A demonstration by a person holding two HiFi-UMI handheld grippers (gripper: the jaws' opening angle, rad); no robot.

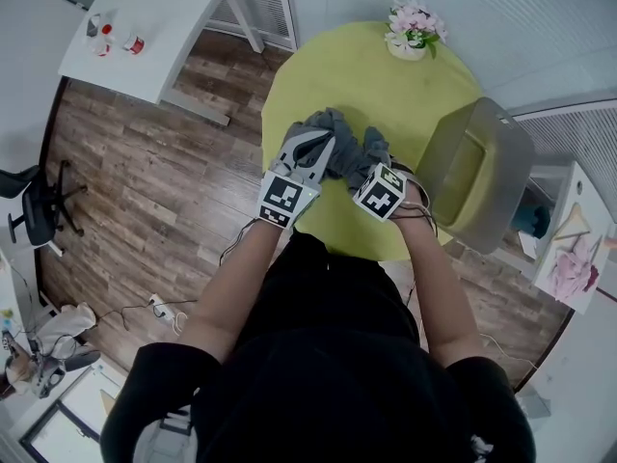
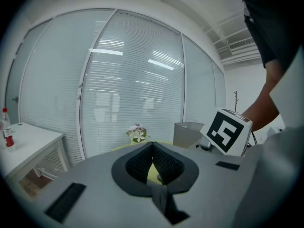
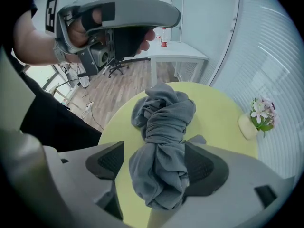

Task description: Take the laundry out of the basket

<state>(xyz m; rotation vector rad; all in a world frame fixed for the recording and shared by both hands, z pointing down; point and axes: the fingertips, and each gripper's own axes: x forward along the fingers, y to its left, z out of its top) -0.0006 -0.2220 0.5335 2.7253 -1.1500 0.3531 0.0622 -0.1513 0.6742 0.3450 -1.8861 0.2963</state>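
Observation:
A bunched grey garment (image 1: 337, 133) lies on the round yellow-green table (image 1: 386, 75), with both grippers over it. In the right gripper view the garment (image 3: 164, 137) runs up between the wide jaws of my right gripper (image 3: 156, 160). It touches the right pad (image 3: 206, 163), while a strip of table shows beside the left pad (image 3: 110, 159). My left gripper (image 1: 326, 146) hovers level above the cloth. In its own view its tips (image 2: 152, 148) meet with nothing between them. The grey laundry basket (image 1: 477, 177) stands at the table's right edge.
A small pot of flowers (image 1: 415, 29) sits at the table's far side. A white desk (image 1: 145, 27) with bottles stands at the back left and an office chair (image 1: 39, 205) on the wooden floor at the left. A white shelf (image 1: 578, 239) is beside the basket.

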